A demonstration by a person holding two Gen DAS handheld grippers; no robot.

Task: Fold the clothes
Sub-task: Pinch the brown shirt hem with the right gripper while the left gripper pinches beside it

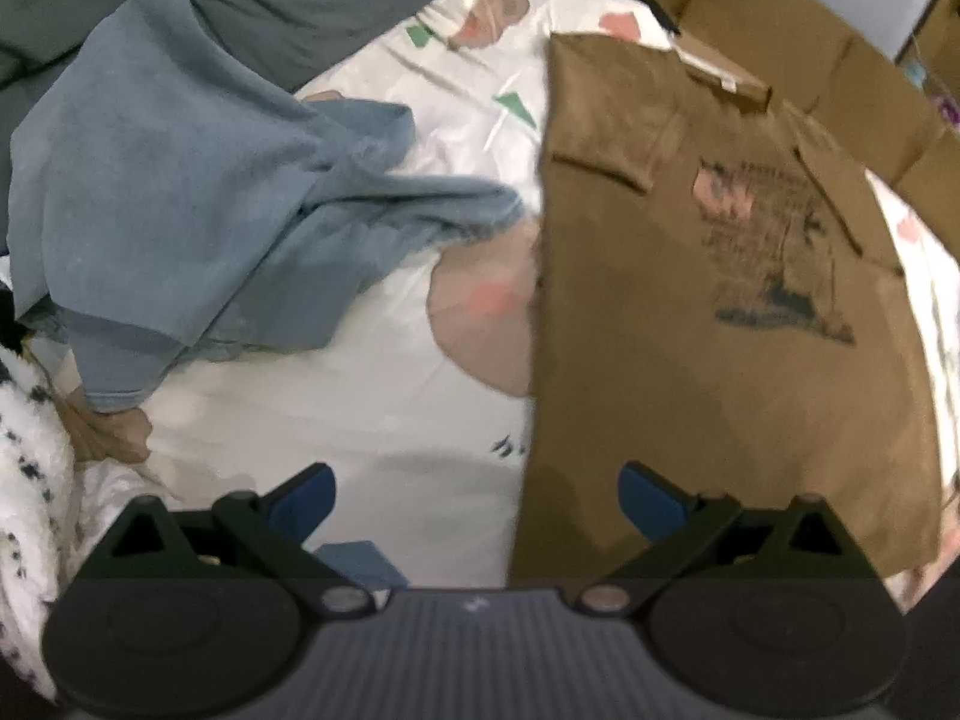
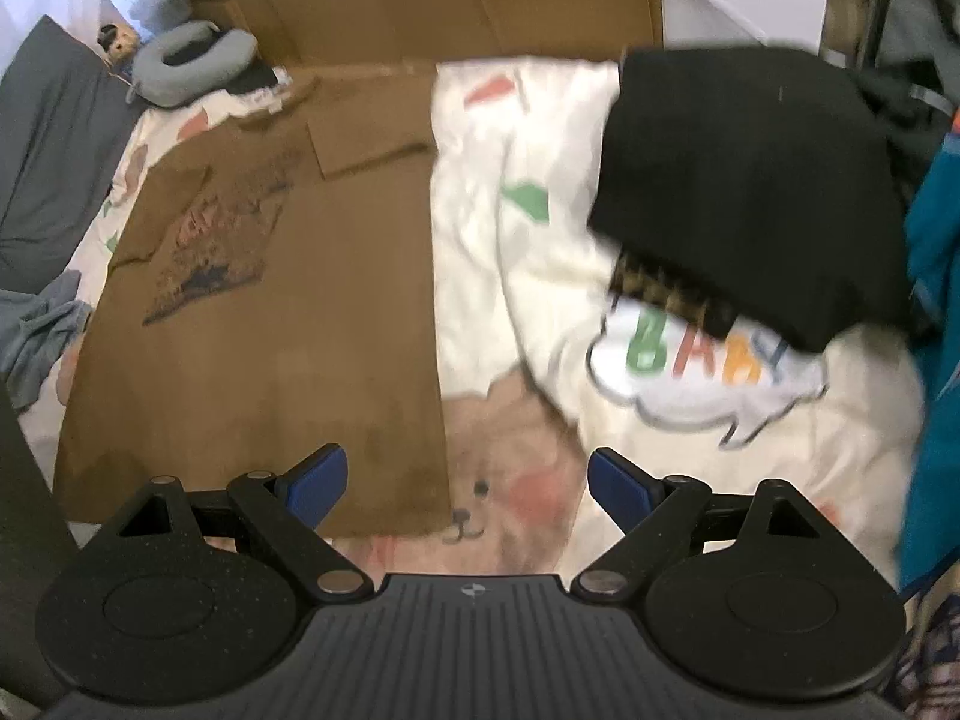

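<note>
A brown T-shirt (image 1: pixel 708 300) with a dark printed graphic lies flat on the patterned white bedsheet (image 1: pixel 372 420), both sleeves folded inward. My left gripper (image 1: pixel 474 501) stands open above the shirt's lower left corner, its blue pads wide apart with nothing between them. In the right wrist view the same brown T-shirt (image 2: pixel 270 324) fills the left half. My right gripper (image 2: pixel 467 489) is open over the shirt's lower right corner and the bear print on the sheet, holding nothing.
A crumpled blue-grey garment (image 1: pixel 180 198) lies left of the shirt. A folded black garment (image 2: pixel 744 192) rests on a small stack at the right. A grey neck pillow (image 2: pixel 186 60) and brown cardboard (image 2: pixel 468 6) sit at the head of the bed. Teal fabric (image 2: pixel 936 324) hangs at the right edge.
</note>
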